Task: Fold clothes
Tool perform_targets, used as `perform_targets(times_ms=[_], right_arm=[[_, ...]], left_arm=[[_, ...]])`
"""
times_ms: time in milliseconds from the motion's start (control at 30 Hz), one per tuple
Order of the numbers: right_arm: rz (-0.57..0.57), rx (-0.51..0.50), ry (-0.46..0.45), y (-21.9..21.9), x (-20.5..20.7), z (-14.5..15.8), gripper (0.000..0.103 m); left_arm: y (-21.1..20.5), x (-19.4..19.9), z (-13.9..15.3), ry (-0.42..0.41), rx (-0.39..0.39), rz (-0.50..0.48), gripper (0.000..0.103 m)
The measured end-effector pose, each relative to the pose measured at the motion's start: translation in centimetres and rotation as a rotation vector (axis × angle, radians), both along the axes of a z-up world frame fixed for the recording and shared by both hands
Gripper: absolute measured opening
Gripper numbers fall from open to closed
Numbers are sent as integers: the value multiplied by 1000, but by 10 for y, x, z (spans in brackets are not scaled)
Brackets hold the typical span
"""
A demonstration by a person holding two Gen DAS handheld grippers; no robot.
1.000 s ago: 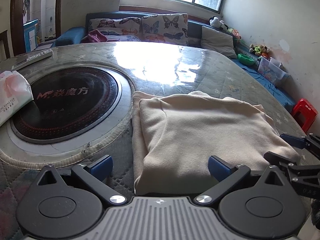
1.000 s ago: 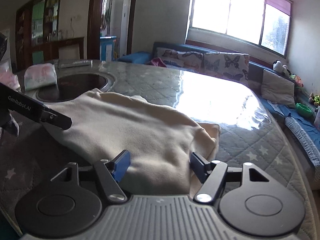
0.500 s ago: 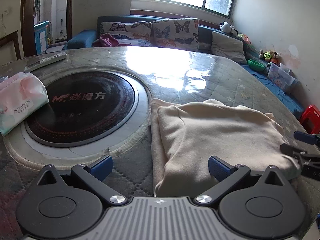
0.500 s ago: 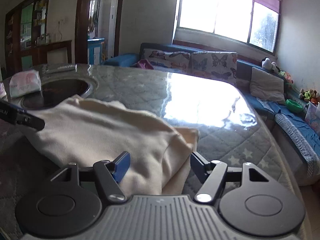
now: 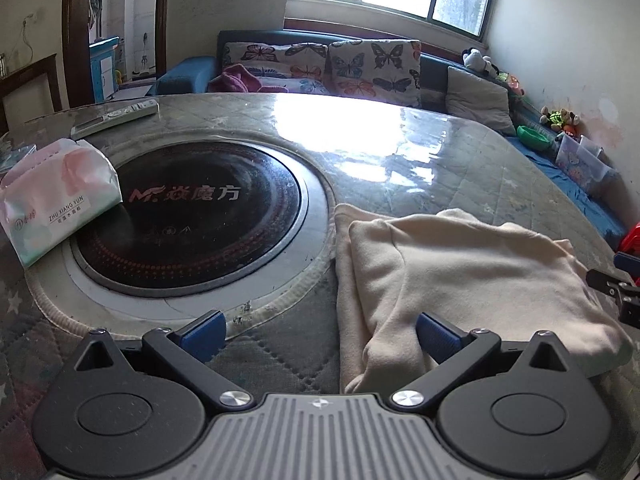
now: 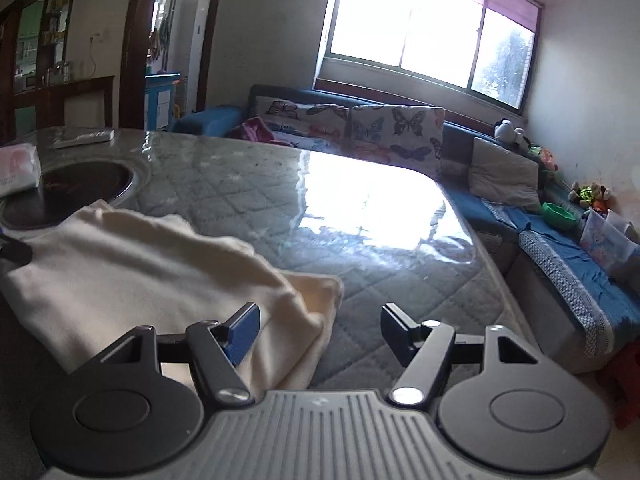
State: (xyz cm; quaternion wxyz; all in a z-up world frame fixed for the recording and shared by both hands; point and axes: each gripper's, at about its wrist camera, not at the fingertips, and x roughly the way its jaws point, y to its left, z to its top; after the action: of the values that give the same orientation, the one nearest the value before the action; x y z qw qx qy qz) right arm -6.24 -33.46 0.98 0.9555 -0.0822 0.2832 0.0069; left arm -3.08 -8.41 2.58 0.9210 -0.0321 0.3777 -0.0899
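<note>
A cream folded garment [image 5: 460,276] lies on the quilted table, to the right of the round black cooktop. It also shows in the right wrist view [image 6: 132,268], at the left. My left gripper [image 5: 318,330] is open and empty, just off the garment's near left corner. My right gripper [image 6: 320,324] is open and empty, at the garment's right edge, with its left finger over the cloth. The right gripper's tip shows at the right edge of the left wrist view [image 5: 616,284].
A round black induction cooktop [image 5: 192,216] is set into the table. A tissue pack [image 5: 52,200] lies on its left rim and a remote [image 5: 116,116] behind it. A sofa with butterfly cushions [image 5: 332,64] runs along the far wall. A red stool [image 5: 630,236] stands at the right.
Both grippers have drawn back from the garment, the left one to the left and the right one to the right. The right gripper's jaws have opened wider. The garment lies still, folded.
</note>
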Motion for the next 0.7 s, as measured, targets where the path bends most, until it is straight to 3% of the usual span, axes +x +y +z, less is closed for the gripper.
perform_targets(times_ms=[200, 367, 500, 700], right_arm=[[-31, -15, 85, -4, 34, -14, 68], [-21, -27, 46, 0, 27, -6, 68], [17, -10, 26, 8, 18, 1, 68], [136, -12, 29, 35, 6, 6, 67]], left_arm=[[0, 6, -6, 18, 23, 7, 103], [3, 3, -1, 11, -14, 2, 103], [5, 7, -3, 10, 10, 31, 103], [10, 10, -7, 27, -7, 29, 103]])
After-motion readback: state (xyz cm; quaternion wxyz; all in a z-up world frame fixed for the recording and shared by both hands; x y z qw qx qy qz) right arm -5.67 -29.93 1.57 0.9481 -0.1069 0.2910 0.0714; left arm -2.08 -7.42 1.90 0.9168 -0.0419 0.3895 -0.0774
